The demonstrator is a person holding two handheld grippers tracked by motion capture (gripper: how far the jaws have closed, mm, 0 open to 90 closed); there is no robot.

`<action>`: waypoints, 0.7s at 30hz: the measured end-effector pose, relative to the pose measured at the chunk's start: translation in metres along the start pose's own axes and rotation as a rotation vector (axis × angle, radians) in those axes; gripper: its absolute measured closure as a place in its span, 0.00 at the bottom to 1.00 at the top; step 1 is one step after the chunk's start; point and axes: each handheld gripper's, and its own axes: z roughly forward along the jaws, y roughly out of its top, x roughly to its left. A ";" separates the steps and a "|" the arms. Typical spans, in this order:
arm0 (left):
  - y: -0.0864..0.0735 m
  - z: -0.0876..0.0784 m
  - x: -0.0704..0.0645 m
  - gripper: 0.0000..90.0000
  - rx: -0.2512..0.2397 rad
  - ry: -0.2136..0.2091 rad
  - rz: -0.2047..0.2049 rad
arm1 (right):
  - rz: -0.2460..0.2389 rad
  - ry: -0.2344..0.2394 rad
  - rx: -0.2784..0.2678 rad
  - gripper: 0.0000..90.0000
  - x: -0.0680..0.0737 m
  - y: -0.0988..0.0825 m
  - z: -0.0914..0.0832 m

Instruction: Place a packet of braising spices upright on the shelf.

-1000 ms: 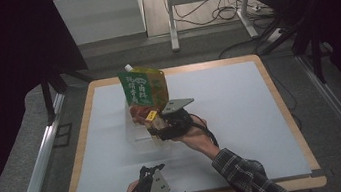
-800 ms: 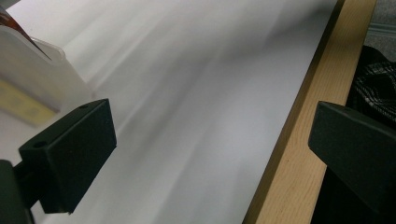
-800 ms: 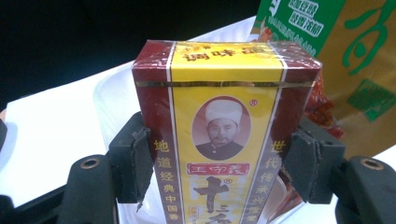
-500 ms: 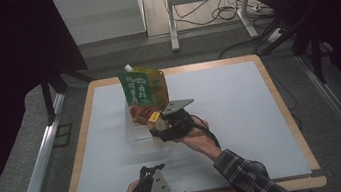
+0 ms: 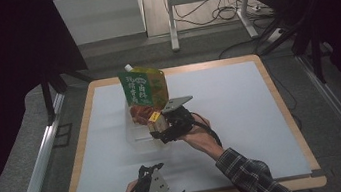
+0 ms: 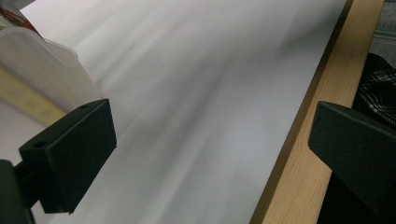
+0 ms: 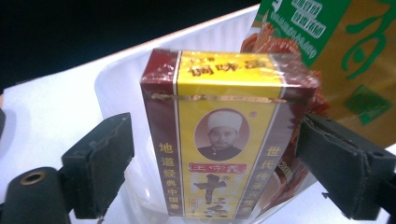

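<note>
A glossy film-wrapped cardboard box (image 7: 224,135) stands in a translucent plastic tub (image 7: 116,84). Behind the box leans a shiny plastic pouch (image 5: 143,87). Under the tub lies a matt white sheet (image 5: 240,101) edged in pale wood.

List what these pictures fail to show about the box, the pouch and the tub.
- Box foot: right gripper view, cut off by the bottom edge.
- Pouch lettering: high view, too small to read.
- Tub: left gripper view, cut off by the edge and partly behind a tool finger.
- Tub floor: right gripper view, hidden behind the box.
</note>
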 end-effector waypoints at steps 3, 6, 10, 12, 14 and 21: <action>0.000 0.000 0.000 0.01 -0.001 0.001 -0.004 | -0.003 0.000 0.007 0.10 0.000 0.001 -0.003; 0.000 -0.001 0.001 0.01 -0.002 0.005 -0.006 | -0.014 -0.004 0.014 0.09 0.001 0.002 -0.006; 0.000 -0.001 0.001 0.01 -0.005 0.006 -0.010 | -0.028 -0.010 0.009 0.09 0.002 0.002 -0.013; 0.000 -0.001 0.001 0.01 -0.006 0.007 -0.011 | -0.026 -0.009 0.010 0.09 0.002 0.001 -0.015; 0.000 -0.001 0.002 0.01 -0.008 0.007 -0.012 | -0.033 -0.015 0.016 0.09 0.002 0.000 -0.017; 0.000 -0.001 0.002 0.01 -0.007 0.011 -0.016 | -0.020 -0.013 0.007 0.08 0.001 -0.002 -0.028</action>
